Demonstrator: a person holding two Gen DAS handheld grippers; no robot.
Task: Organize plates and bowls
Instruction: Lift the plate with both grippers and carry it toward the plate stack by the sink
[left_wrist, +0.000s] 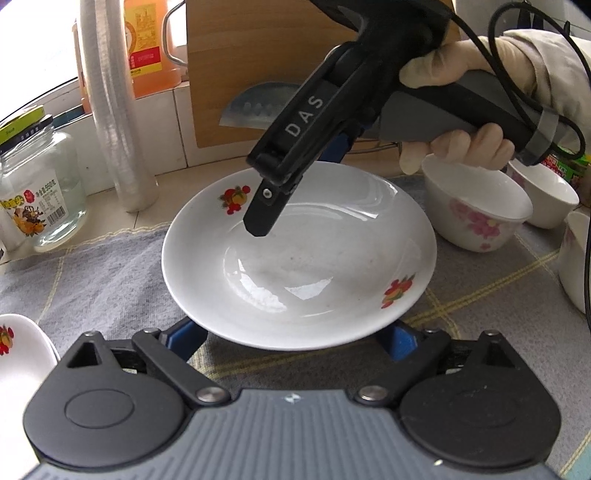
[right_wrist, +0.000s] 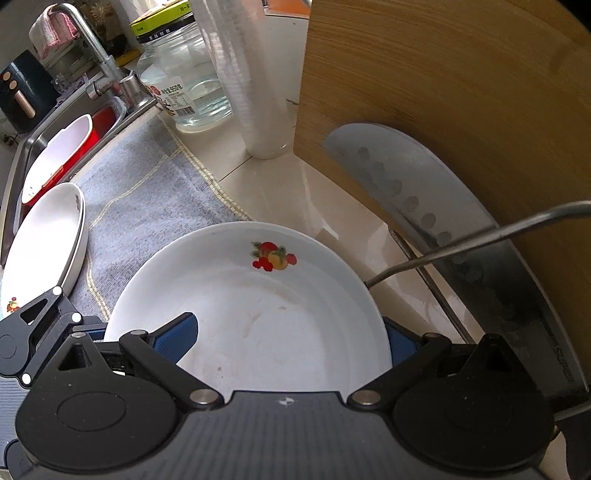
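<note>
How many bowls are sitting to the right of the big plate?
3. The flowered bowl sits right beside the plate, the second bowl stands just behind it, and the third bowl is cut off at the picture's right edge. More may be hidden beyond it.

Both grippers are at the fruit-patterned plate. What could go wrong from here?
1. The right gripper seems to pinch only the far rim of the glossy white plate with fruit decals, so it could tilt or slip.
2. The left gripper sits under the near rim without clamping, giving little backup.
3. The white bowl with pink flowers stands close, and a swing may knock it.
</note>
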